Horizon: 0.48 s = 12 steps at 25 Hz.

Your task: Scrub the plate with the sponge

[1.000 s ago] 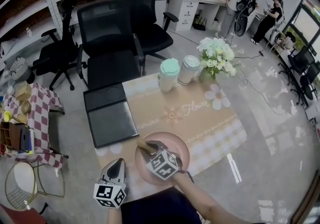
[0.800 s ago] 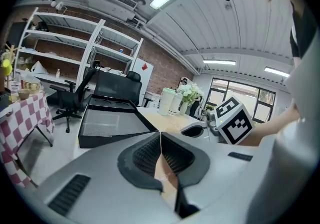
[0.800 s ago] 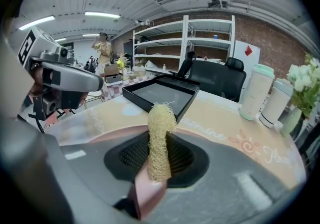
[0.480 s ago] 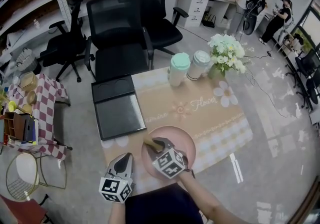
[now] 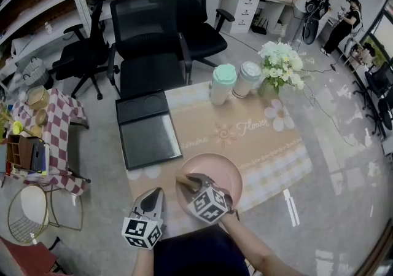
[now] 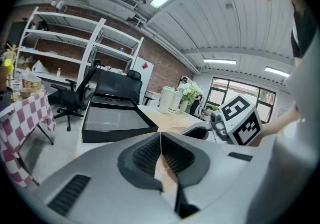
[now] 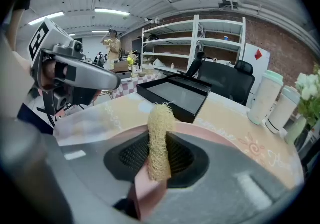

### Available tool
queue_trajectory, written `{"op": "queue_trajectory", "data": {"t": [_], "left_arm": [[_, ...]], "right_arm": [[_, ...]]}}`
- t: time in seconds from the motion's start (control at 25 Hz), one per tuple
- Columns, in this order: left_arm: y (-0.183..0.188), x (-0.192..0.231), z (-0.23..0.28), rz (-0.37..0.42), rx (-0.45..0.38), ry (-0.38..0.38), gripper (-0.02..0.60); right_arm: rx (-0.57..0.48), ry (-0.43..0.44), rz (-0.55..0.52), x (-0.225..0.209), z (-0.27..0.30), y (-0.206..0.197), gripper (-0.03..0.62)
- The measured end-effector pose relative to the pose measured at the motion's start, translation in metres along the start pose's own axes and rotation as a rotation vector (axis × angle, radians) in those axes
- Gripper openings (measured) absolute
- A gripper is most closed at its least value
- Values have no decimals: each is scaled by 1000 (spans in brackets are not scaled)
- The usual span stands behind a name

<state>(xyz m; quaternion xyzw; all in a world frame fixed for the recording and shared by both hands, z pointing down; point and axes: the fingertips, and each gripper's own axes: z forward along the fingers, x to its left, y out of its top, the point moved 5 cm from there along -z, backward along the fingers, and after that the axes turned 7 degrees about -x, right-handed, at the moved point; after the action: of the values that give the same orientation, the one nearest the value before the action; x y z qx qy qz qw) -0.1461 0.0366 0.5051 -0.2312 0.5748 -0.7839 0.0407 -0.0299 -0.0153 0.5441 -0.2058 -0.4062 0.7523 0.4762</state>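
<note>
Head view: plate (image 5: pixel 216 166) flat on the table (image 5: pixel 270 145), close to the near edge, about midway along. Over the plate's near left part, right gripper (image 5: pixel 189 181) clamped on the sponge (image 5: pixel 183 180). Sponge tip at or just above the plate surface; contact not resolvable.

Right gripper view: jaws pressed onto a fibrous yellow sponge standing upright between them, pink plate directly beneath.

At the near left corner of the table, left gripper (image 5: pixel 153 198) just beside the plate, apparently not touching it. Per left gripper view, jaws shut together, nothing between.

Tray (image 5: pixel 147 139) along the left edge; two cups (image 5: pixel 223 84) and flowers (image 5: pixel 279 63) at the far edge, well apart from the work.

Progress, judged: sponge in hand and brought to the plate; scrubbing probably under way or just starting. No suds or marks visible, so no telling how much surface is covered. Probably left to do: far and right portions of the plate. Plate unbraced; may slide under pressure.
</note>
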Motion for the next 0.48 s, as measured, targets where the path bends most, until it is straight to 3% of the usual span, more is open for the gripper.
{"op": "queue_trajectory", "data": {"t": [0.48], "left_arm": [[-3, -6, 0, 8, 10, -18, 12]], "right_arm": [[60, 71, -56, 19, -6, -8, 92]]}}
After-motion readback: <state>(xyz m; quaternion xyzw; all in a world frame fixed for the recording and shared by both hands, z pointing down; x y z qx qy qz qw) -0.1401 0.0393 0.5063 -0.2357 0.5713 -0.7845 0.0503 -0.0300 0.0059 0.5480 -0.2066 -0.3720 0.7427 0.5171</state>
